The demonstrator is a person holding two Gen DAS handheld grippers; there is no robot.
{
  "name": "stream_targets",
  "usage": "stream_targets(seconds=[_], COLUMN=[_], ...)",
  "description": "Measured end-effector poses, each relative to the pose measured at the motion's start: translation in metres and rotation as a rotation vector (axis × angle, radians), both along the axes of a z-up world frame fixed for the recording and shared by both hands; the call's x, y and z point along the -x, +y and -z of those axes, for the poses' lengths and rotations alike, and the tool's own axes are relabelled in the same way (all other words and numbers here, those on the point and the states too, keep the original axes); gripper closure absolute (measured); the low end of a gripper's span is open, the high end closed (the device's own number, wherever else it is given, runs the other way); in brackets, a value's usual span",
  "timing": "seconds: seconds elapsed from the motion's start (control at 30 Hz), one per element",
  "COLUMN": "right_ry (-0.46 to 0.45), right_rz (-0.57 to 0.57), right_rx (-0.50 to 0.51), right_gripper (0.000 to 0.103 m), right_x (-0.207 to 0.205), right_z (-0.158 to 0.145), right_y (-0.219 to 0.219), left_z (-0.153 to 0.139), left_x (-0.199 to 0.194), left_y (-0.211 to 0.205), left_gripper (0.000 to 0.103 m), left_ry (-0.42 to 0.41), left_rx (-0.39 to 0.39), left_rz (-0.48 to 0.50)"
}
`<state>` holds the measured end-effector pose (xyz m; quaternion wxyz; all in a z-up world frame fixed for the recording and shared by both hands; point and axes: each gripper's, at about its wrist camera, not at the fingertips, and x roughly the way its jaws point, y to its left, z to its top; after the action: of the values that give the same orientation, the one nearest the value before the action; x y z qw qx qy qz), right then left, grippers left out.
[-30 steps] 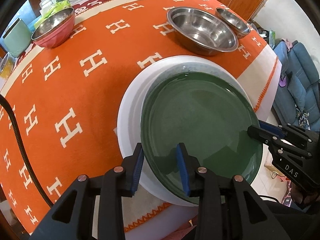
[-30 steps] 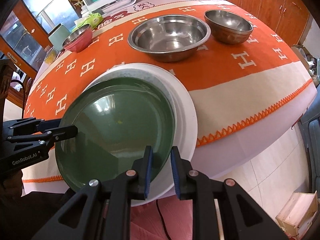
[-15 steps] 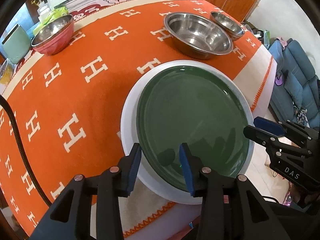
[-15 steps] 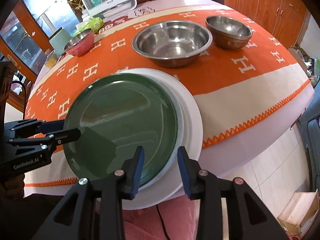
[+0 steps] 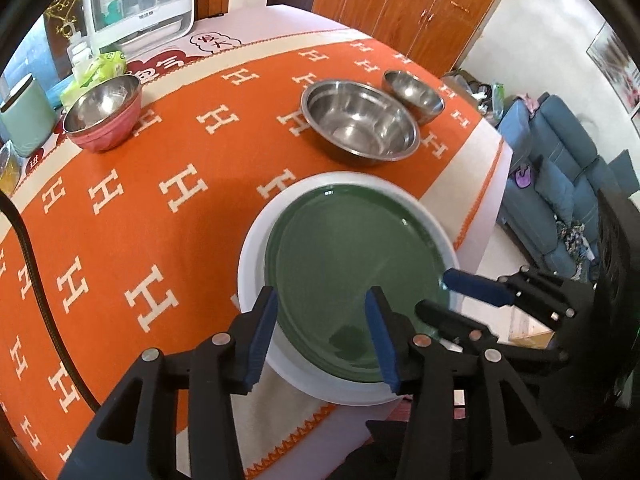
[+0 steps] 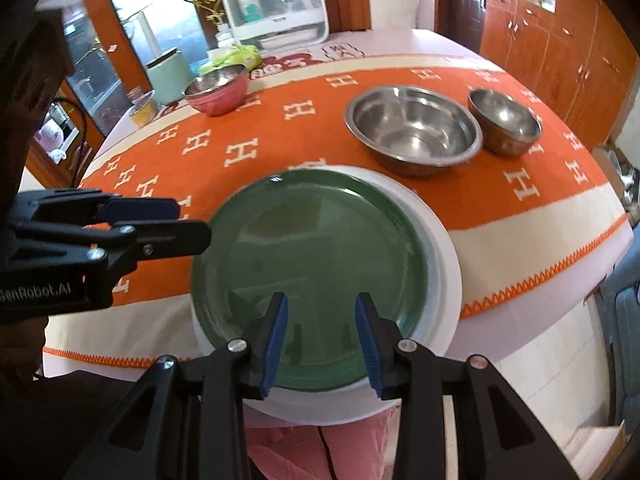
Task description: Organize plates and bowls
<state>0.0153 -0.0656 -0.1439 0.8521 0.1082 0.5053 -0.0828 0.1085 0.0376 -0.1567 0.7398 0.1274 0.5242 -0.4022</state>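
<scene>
A dark green plate (image 5: 352, 280) (image 6: 312, 248) lies flat on a larger white plate (image 5: 250, 264) (image 6: 444, 272) near the table's front edge. My left gripper (image 5: 322, 300) hovers above the plates' near rim, its jaws opening, and the pads touch nothing. My right gripper (image 6: 322, 302) stands open above the opposite rim, also apart from the plates. Each gripper shows in the other's view: the right gripper (image 5: 434, 294) and the left gripper (image 6: 192, 222). Farther back stand a large steel bowl (image 5: 360, 120) (image 6: 414, 132), a small steel bowl (image 5: 412, 94) (image 6: 504, 120) and a pink bowl (image 5: 102, 114) (image 6: 218, 90).
An orange H-patterned cloth (image 5: 180, 152) covers the round table. At the back stand a white appliance (image 5: 140, 4), a mint container (image 5: 26, 116) and a green packet (image 5: 100, 66). A black cable (image 5: 32, 264) runs on the left. A blue sofa (image 5: 552, 184) stands beyond the table.
Both grippers let go of the green plate's rim, and it settled flat on the white plate. Both opened and drew up and back from the plates.
</scene>
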Motion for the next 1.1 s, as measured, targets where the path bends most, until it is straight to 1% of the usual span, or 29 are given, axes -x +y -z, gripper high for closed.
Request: stream_targets(seconds=[0.1, 0.2, 0.23, 0.27, 0.3, 0.33, 0.4, 0.43, 0.5, 0.63, 0.8, 1.1], right_ry=[-0.026, -0.044, -0.049, -0.051, -0.053, -0.056, -0.063, -0.064, -0.071, -0.092, -0.104, -0.117], right_rz=[-0.006, -0.021, -0.029, -0.033, -0.04, -0.044, -0.054, -0.057, -0.065, -0.088, -0.115, -0.186], right_rx=[0.02, 0.027, 0.03, 0.032, 0.033, 0.034, 0.038, 0.039, 0.038, 0.043, 0.048, 0.052], right_gripper=[0.067, 0.058, 0.057, 0.057, 0.057, 0.057, 0.057, 0.056, 0.054, 0.048, 0.048, 0.048], right_x=[-0.001, -0.002, -0.002, -0.002, -0.003, -0.004, -0.005, -0.006, -0.008, -0.012, -0.018, -0.028], right_z=[-0.007, -0.012, -0.014, -0.015, -0.017, -0.019, -0.023, -0.025, -0.03, -0.041, -0.049, -0.058], right_y=[0.002, 0.003, 0.002, 0.002, 0.0, -0.001, -0.006, -0.009, -0.017, -0.035, -0.059, -0.108], left_z=[-0.01, -0.018, -0.022, -0.025, -0.028, -0.032, -0.038, -0.041, -0.047, -0.055, -0.063, -0.073], left_x=[-0.004, -0.007, -0.009, -0.01, -0.011, -0.012, -0.014, -0.015, -0.016, -0.019, -0.023, -0.024], left_y=[0.003, 0.003, 0.002, 0.001, 0.0, -0.001, -0.004, -0.007, -0.013, -0.024, -0.043, -0.079], left_gripper=[0.058, 0.057, 0.057, 0.054, 0.048, 0.045, 0.043, 0.04, 0.038, 0.036, 0.036, 0.035], left_ry=[-0.018, -0.024, -0.025, -0.027, -0.031, -0.039, -0.049, -0.053, -0.062, -0.075, -0.081, -0.106], left_rx=[0.018, 0.033, 0.039, 0.041, 0.043, 0.047, 0.056, 0.058, 0.056, 0.057, 0.052, 0.048], left_rz=[-0.015, -0.023, -0.028, -0.035, -0.044, -0.056, -0.071, -0.082, -0.105, -0.137, -0.198, -0.267])
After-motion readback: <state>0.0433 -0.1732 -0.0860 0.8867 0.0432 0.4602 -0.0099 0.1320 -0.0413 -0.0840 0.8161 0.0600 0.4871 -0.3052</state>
